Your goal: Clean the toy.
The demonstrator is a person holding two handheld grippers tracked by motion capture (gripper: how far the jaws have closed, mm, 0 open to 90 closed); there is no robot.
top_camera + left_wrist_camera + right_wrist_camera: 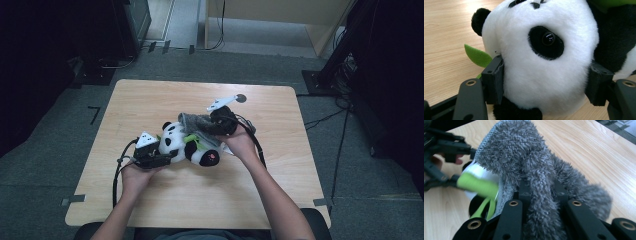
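Here the left gripper (545, 82) clamps the panda's (180, 142) head, the right gripper (542, 192) pinches the grey cloth (524, 162) draped just beyond, with bare table (200, 200) all round.

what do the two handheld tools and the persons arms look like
Both tools, the left tool and right tool, are black with boxy bodies. Each carries a pale grey three-cornered plate on top and trails a black cable. Their jaw arms are flat black bars with brass-ringed holes. The forearms are bare, no sleeves visible.
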